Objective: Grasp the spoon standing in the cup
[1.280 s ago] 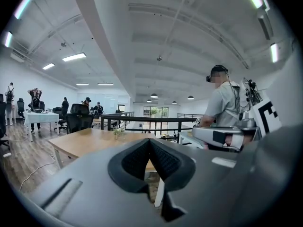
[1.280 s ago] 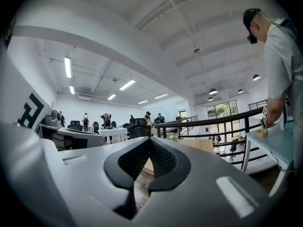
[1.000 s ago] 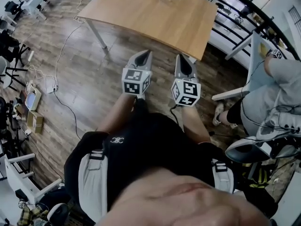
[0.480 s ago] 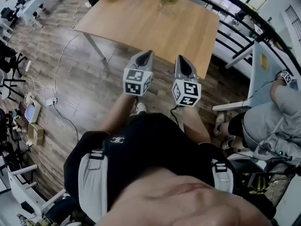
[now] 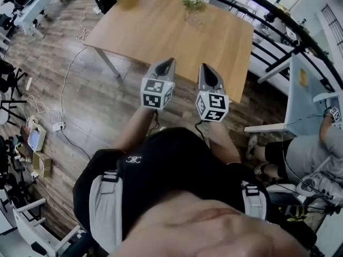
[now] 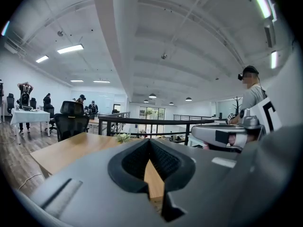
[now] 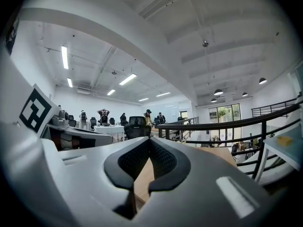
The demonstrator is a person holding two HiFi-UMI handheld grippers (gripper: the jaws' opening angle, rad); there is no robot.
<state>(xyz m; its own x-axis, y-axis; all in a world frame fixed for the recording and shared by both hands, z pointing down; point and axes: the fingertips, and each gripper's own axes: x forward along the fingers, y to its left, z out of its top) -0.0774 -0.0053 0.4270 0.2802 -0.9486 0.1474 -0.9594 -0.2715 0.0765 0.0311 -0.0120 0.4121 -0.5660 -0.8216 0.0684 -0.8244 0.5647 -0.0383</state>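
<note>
No cup or spoon shows in any view. In the head view my left gripper [image 5: 168, 63] and right gripper [image 5: 206, 67] are held side by side in front of the person's body, both pointing at a bare wooden table [image 5: 161, 28]. A small green plant [image 5: 192, 4] stands at the table's far edge. Both grippers are shut, with nothing between the fingers. The left gripper view has its gripper [image 6: 149, 141] over the table [image 6: 71, 148] and plant [image 6: 124, 137]. From the right gripper [image 7: 150, 140], a strip of table [image 7: 220, 151] shows.
A black railing [image 5: 278, 33] runs behind and to the right of the table. A seated person [image 5: 308, 151] and a white desk [image 5: 300, 84] are at the right. Cables [image 5: 67, 79] trail over the wooden floor at the left. An office chair [image 6: 71, 121] stands beyond the table.
The table has drawn nearer in the head view and shows more of its top. The seated person has slid toward the right edge. Both grippers stay shut, side by side.
</note>
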